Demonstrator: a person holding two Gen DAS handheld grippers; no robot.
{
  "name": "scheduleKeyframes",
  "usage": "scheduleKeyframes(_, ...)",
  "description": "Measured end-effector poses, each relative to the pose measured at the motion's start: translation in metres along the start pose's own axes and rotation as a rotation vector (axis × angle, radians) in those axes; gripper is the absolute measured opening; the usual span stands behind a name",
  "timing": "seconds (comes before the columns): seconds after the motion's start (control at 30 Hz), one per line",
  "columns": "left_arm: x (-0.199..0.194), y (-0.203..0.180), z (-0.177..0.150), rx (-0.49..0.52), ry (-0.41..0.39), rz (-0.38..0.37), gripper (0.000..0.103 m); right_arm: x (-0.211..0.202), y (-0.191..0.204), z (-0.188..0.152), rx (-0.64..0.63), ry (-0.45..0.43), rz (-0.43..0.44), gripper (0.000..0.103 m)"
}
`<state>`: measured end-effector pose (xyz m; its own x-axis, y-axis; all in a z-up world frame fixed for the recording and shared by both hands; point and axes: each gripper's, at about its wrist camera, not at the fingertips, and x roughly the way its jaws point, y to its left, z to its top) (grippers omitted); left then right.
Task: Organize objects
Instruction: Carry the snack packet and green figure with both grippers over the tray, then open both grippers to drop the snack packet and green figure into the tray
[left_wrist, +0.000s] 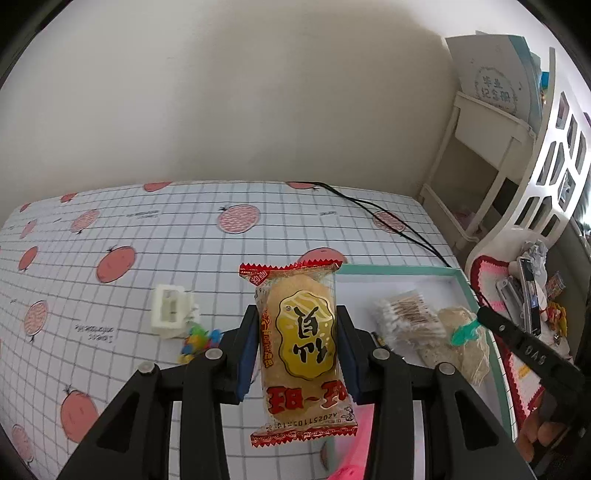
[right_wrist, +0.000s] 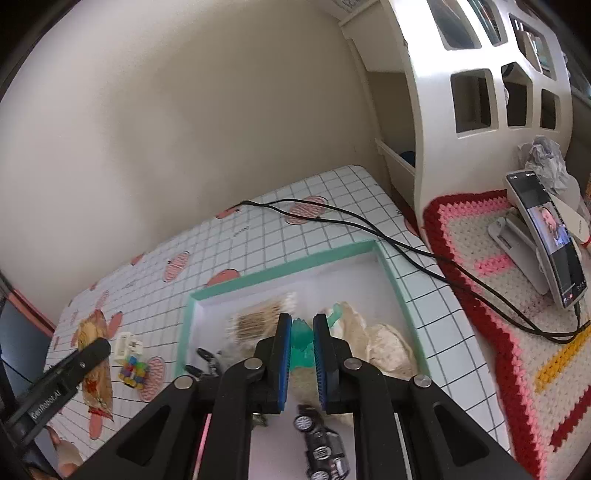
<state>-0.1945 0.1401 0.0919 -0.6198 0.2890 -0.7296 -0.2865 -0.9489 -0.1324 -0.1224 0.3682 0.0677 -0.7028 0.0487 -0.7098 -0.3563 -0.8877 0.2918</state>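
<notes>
In the left wrist view my left gripper (left_wrist: 298, 332) is shut on a snack packet (left_wrist: 299, 347) with a yellow label and red crimped ends, held upright above the checked tablecloth. My right gripper (right_wrist: 303, 332) is shut on a small translucent green plastic piece (right_wrist: 302, 338) and hangs over the teal-rimmed white tray (right_wrist: 280, 273). In the tray lie a pack of cotton swabs (right_wrist: 258, 317), pale cracker packets (right_wrist: 384, 347) and a dark toy car (right_wrist: 321, 443). The left wrist view shows the same tray (left_wrist: 399, 270) to the right of the packet.
A white plug (left_wrist: 170, 310) and a colourful cube (left_wrist: 199, 339) lie on the cloth left of the tray. Black cables (right_wrist: 369, 225) cross the table behind it. At right, a phone on a stand (right_wrist: 550, 236) sits on a crochet mat (right_wrist: 517, 332) below a white shelf (right_wrist: 436, 110).
</notes>
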Motion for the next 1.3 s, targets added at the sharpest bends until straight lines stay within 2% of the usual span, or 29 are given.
scheduleKeyframes(0.37,0.031,-0.031,0.012,0.031,0.013,-0.06,0.041,0.017,-0.012,0.0,0.002,0.023,-0.026,0.012)
scheduleKeyframes(0.77,0.069,-0.043,0.015,0.015,0.071,-0.059,0.041,0.023,-0.01,0.0,-0.021,0.029,-0.027,0.012)
scheduleKeyframes(0.93,0.082,-0.042,0.013,0.011,0.121,-0.059,0.041,0.024,-0.01,0.0,-0.024,0.029,-0.025,0.012)
scheduleKeyframes(1.1,0.085,-0.045,0.014,0.01,0.143,-0.07,0.041,0.024,-0.005,-0.001,-0.037,0.031,-0.029,0.013)
scheduleKeyframes(1.3,0.087,-0.047,0.013,-0.006,0.175,-0.084,0.049,0.026,-0.004,-0.002,-0.033,0.047,-0.034,0.015)
